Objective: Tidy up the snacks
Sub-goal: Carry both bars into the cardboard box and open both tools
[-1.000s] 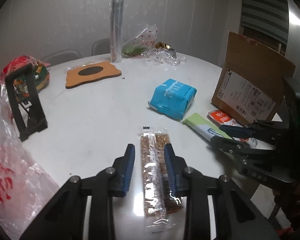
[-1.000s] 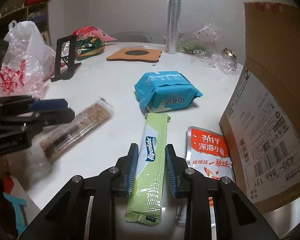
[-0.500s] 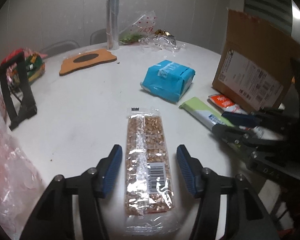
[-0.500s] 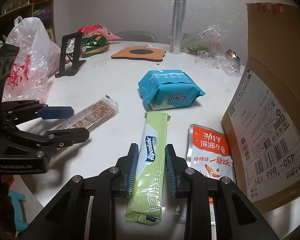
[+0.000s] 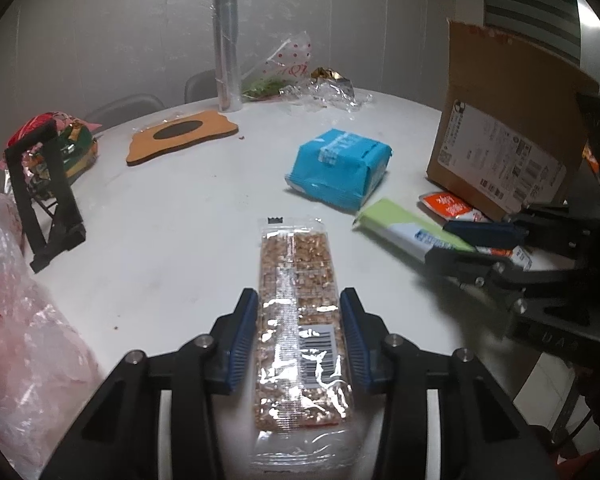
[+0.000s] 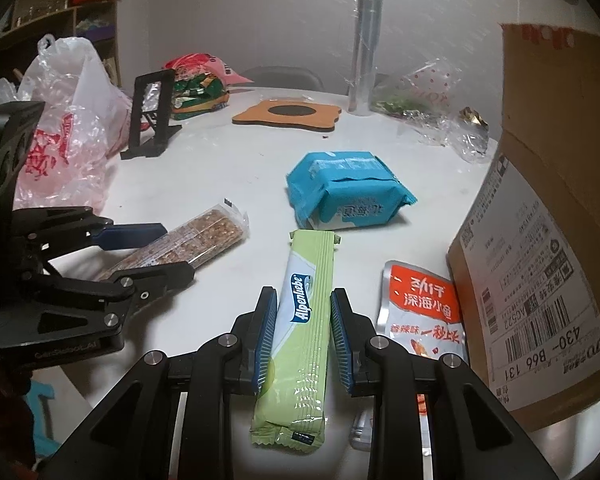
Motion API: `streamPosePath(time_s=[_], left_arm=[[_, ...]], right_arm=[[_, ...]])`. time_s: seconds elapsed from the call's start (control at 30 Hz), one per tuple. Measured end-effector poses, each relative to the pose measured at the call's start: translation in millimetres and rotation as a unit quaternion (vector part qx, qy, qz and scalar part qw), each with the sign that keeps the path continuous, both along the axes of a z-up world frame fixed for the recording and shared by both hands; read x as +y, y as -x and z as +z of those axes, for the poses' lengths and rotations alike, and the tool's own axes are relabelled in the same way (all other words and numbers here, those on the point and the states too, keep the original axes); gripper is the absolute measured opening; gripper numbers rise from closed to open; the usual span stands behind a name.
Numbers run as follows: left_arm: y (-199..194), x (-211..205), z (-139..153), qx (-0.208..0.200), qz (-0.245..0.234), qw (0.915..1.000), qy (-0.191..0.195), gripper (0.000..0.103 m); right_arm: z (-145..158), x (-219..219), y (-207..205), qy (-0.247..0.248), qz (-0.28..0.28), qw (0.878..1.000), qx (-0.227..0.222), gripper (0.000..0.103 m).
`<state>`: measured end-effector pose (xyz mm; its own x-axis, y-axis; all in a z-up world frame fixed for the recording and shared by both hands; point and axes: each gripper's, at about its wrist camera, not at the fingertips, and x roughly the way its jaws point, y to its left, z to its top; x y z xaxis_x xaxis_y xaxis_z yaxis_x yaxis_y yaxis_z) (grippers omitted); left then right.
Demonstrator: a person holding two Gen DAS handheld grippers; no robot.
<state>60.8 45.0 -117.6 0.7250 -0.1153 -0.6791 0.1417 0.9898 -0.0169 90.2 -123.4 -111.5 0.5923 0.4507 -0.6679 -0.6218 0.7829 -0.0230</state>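
In my left wrist view, a crinkled plastic bag (image 5: 24,320) filled the lower left of the frame and a black stand (image 5: 44,196) stood at the left edge of the white desk (image 5: 172,220). At bottom centre my left gripper (image 5: 299,312) straddled a clear-wrapped cereal bar (image 5: 300,312) lying flat on the desk; its jaws had just been closing in, and the blue pads stood at the wrapper's edges, though I could not tell whether they pressed it yet. I judged the bar lay lengthwise between the fingers so it could be lifted cleanly. Right of centre lay a blue snack pack (image 5: 339,164), and a cardboard box (image 5: 507,128) rose at the right edge, probably where the snacks belong.

In my right wrist view, my right gripper (image 6: 303,320) at bottom centre was clamped on a green Alpenliebe candy stick (image 6: 303,320), its far end resting on the desk. To its right an orange pouch (image 6: 419,312) lay against the box.

Only the right view showed the left gripper from the side, with the bar between its fingers, and the shelves at upper left. Only the left view showed the bar's barcode.
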Motion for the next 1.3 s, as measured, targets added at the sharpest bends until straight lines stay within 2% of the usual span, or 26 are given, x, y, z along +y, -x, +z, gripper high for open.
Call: streamPosePath(time_s=[0.13,0.53,0.7,0.93,1.1,1.3], left_arm=[[1.4,6.1,4.6,-0.007,0.007,0.9999,0.005,0.039],[5.8,12.8,18.9,-0.022,0.014,0.9996,0.008,0.039],[5.0,14.1,16.1,-0.017,0.016,0.9997,0.011,0.039],[5.0,16.0,19.3,-0.023,0.018,0.9995,0.012,0.039],[12.2,17.3,45.3,-0.054,0.020,0.9983,0.013,0.039],[24.6,7.1,102.6,-0.118,0.011,0.9930,0.007,0.039]], right_arm=[[-3.6,4.3,-2.6,0.002,0.015,1.000,0.018,0.023],[-7.0,5.1,-4.2,0.011,0.016,0.999,0.026,0.023],[-10.7,6.1,-2.8,0.017,0.011,1.000,0.019,0.027],[-14.2,7.1,-8.4,0.017,0.007,1.000,0.019,0.023],[-1.0,7.0,-2.0,0.005,0.018,1.000,0.006,0.023],[54.0,-3.9,18.0,-0.039,0.049,0.997,-0.034,0.023]])
